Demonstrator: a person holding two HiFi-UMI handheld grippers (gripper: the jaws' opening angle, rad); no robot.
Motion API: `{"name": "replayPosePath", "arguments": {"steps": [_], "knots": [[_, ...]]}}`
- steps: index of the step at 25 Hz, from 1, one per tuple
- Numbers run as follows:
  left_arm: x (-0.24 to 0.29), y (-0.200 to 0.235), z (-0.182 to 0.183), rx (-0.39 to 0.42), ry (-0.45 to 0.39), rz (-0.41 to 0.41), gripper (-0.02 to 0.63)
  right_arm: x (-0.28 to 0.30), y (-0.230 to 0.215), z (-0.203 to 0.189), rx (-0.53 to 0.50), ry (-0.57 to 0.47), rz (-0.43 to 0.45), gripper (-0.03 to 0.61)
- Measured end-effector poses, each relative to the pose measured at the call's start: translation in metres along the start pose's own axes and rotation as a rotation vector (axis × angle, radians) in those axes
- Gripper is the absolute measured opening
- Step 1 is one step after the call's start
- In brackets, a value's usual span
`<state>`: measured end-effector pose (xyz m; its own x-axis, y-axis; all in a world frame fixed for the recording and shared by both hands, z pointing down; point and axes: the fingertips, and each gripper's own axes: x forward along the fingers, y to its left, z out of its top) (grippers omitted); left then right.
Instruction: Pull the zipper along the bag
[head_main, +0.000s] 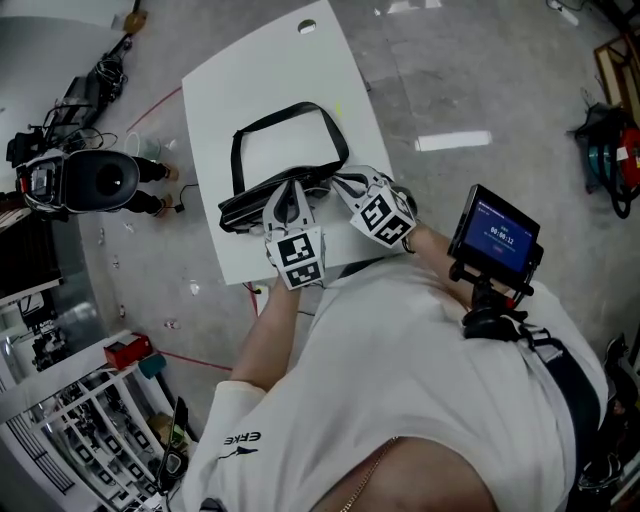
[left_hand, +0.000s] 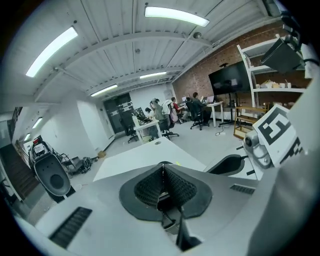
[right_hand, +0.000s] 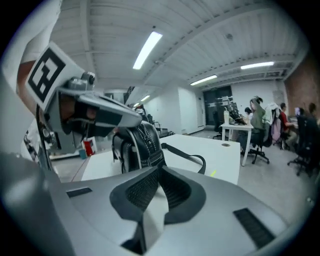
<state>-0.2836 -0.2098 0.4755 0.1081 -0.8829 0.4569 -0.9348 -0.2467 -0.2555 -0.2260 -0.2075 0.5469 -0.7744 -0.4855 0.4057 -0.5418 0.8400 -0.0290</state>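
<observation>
The left gripper (head_main: 290, 196) has its ribbed black rubber pads pressed together, with a dark bit of the bag (head_main: 255, 206) caught low between them. The bag is black, soft and stitched, and lies on a smooth white table (head_main: 290, 60) with its thin strap (head_main: 290, 112) looped behind. The right gripper (head_main: 345, 186) is closed tip to tip at the bag's end.

The white sleeve (head_main: 243, 438) reads "ERKE"; the mounted screen (head_main: 497, 238) shows digits too small to read.
</observation>
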Motion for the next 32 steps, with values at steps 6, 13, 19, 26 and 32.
{"name": "replayPosePath", "arguments": {"steps": [6,13,19,26,32], "knots": [[-0.003,-0.009,0.007,-0.019,-0.018,-0.013,0.003,0.000,0.004,-0.013,-0.196,0.066,0.011,0.029],[0.003,-0.017,0.007,0.014,-0.024,-0.064,0.003,0.000,0.010,-0.011,-0.177,0.034,0.044,0.081],[0.015,-0.058,0.012,0.364,-0.008,-0.127,0.005,0.000,0.001,-0.018,-0.150,0.037,0.035,0.081],[0.044,-0.084,-0.004,0.847,0.166,-0.215,0.052,0.005,0.000,-0.019,-0.091,0.040,0.014,0.081],[0.033,-0.070,-0.022,1.006,0.310,-0.251,0.072,0.013,0.009,-0.016,-0.057,0.033,0.043,0.081]]}}
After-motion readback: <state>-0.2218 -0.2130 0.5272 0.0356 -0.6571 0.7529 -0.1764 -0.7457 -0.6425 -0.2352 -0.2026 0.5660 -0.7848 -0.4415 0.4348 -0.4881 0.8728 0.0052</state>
